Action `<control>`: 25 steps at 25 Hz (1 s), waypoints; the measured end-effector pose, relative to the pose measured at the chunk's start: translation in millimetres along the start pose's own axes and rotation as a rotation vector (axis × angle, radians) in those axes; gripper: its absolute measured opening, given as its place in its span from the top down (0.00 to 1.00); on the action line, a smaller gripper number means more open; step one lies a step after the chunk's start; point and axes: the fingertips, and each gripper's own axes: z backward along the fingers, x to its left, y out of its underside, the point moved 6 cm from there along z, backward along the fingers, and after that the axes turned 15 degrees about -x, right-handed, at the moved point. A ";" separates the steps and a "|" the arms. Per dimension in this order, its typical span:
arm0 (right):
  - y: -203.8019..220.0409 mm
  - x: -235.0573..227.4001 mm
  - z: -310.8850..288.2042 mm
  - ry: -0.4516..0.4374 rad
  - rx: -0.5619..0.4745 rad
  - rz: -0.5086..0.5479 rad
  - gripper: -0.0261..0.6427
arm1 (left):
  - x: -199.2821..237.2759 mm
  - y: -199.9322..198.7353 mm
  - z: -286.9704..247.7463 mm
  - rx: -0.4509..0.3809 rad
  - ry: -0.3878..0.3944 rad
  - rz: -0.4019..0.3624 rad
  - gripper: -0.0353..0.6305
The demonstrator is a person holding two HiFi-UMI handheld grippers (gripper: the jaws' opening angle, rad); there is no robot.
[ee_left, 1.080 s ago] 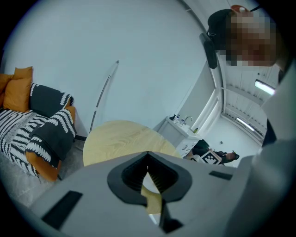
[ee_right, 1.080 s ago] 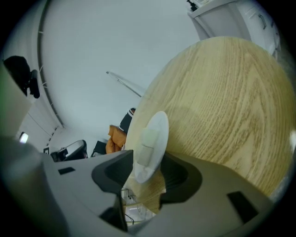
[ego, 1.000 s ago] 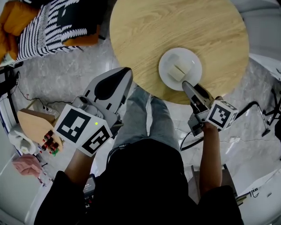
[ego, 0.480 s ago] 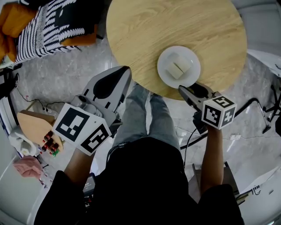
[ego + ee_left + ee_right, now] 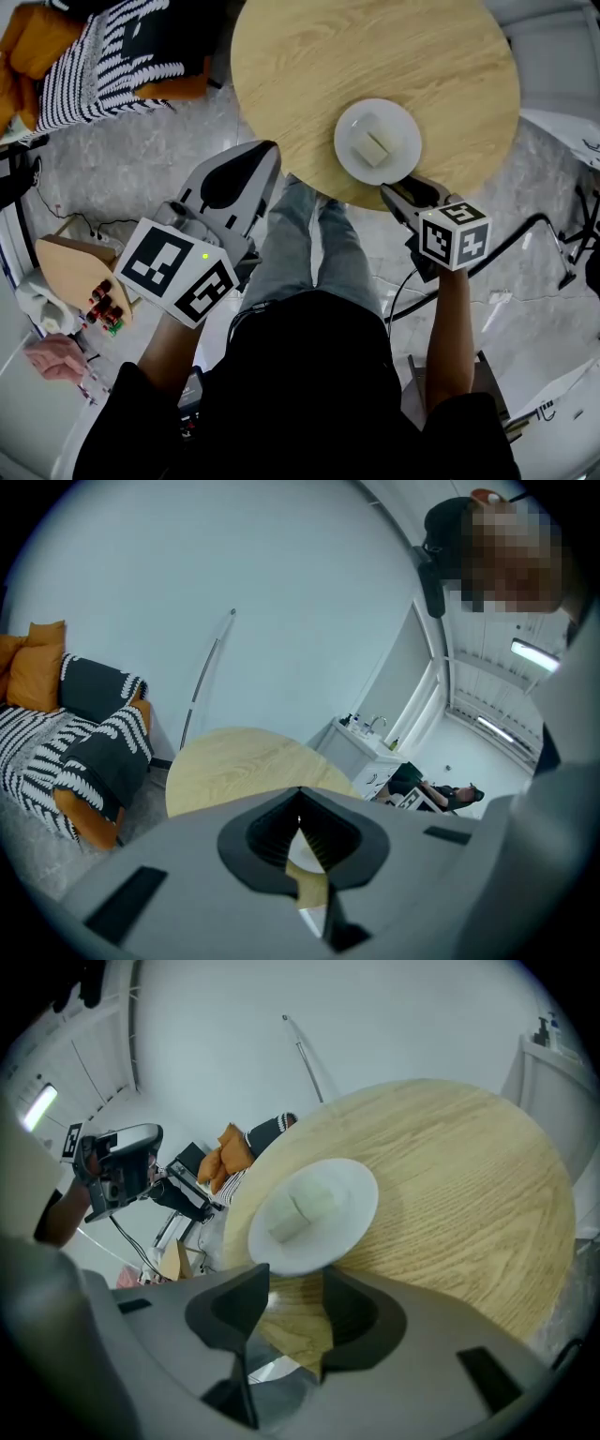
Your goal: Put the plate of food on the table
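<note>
While I watched the right gripper view, the right gripper (image 5: pixel 295 1279) had its jaws released, spread apart with nothing between them but bare wood. The plate (image 5: pixel 349 1194) lay flat on the round wooden counter (image 5: pixel 450 1166) straight ahead of those jaws, carrying 1 pale block of food (image 5: pixel 305 1206). The plate's near rim sat just beside the jaw tips, and I could not tell whether they touched it.

From the head view, the plate (image 5: pixel 352 129) rested close to the counter (image 5: pixel 375 47) edge nearest me, with the food (image 5: pixel 374 147) at its middle. The right gripper (image 5: pixel 405 192) pointed up and slightly left toward that rim, low at the counter edge, its marker cube (image 5: pixel 453 236) facing the camera and my right forearm running back toward my body.

The left gripper (image 5: pixel 270 150) was held off to the left over the floor, tilted toward the counter and well apart from the plate. Its own view showed the left gripper (image 5: pixel 300 794) clenched, the 2 jaw tips meeting with nothing caught between them, and the counter (image 5: pixel 234 761) beyond. My left forearm was bent and raised closer to the camera than the right.
</note>
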 end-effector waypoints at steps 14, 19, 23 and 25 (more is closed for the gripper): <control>1.2 0.5 -5.9 0.070 0.074 0.026 0.69 | -23.9 -21.7 6.7 -0.065 -0.001 -0.034 0.94; 0.8 -0.1 -8.1 0.073 0.091 0.027 0.69 | -41.4 -32.1 1.3 -0.096 0.024 -0.057 0.94; 0.4 -1.3 -8.9 0.092 0.099 0.015 0.71 | -52.1 -35.2 -1.9 -0.110 0.035 -0.078 0.94; 0.2 -2.5 -8.5 0.113 0.108 0.012 0.73 | -56.8 -35.5 -4.3 -0.105 0.041 -0.095 0.94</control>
